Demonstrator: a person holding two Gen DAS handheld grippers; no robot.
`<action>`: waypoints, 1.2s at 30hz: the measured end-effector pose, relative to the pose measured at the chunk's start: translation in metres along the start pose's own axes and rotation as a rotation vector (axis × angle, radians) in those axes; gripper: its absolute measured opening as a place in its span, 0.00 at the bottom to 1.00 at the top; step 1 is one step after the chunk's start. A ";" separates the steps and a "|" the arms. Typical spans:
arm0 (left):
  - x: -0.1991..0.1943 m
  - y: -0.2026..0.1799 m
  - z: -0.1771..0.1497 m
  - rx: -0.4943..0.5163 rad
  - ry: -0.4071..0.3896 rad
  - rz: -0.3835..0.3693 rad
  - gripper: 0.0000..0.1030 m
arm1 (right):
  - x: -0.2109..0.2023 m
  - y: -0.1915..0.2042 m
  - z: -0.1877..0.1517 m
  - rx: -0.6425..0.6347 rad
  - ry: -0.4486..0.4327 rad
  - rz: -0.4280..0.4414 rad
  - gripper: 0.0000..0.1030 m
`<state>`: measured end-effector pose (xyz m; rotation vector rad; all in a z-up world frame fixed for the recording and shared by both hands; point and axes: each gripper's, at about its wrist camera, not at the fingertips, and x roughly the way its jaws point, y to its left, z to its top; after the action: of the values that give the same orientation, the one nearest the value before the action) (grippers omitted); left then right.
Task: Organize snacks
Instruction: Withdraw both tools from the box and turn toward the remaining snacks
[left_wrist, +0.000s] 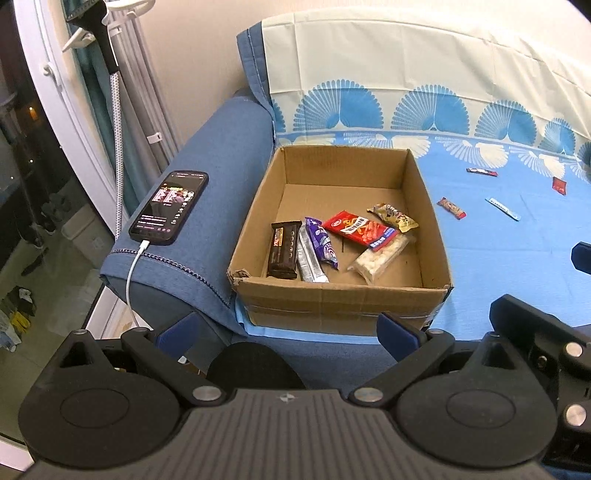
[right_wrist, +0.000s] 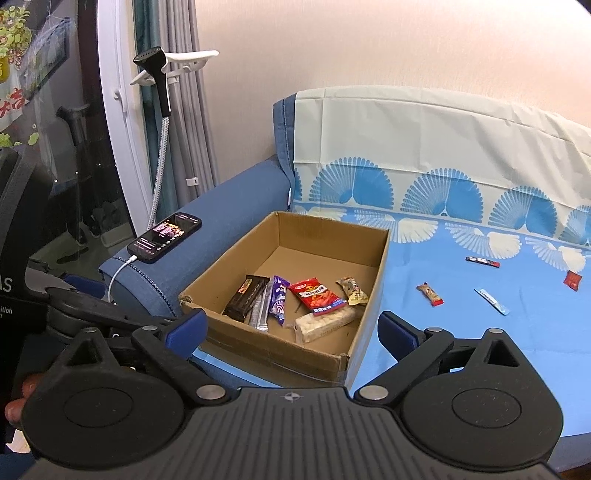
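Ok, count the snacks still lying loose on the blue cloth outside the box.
4. A dark bar lies farthest back, a small red packet far right, a brown-and-red bar nearest the cardboard box, and a light blue stick beside it. More may lie outside the view.

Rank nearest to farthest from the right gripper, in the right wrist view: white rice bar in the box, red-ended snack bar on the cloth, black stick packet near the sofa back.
From the right gripper, jaws open and empty:
1. White rice bar, in the box, just ahead.
2. Red-ended snack bar, on the blue cloth, right of the box.
3. Black stick packet, farther back right.
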<state>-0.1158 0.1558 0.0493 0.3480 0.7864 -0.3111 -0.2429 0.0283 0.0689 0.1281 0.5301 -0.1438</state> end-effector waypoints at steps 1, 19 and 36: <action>-0.001 0.000 -0.001 0.000 -0.002 0.000 1.00 | -0.001 0.001 0.000 -0.001 -0.002 -0.002 0.96; 0.003 -0.001 0.002 0.017 0.009 0.000 1.00 | 0.001 0.000 0.000 0.006 0.007 -0.006 0.97; 0.039 -0.031 0.016 0.103 0.089 0.006 1.00 | 0.028 -0.030 -0.004 0.095 0.067 -0.007 0.97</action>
<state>-0.0919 0.1159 0.0254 0.4634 0.8581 -0.3326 -0.2258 -0.0031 0.0483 0.2241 0.5903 -0.1725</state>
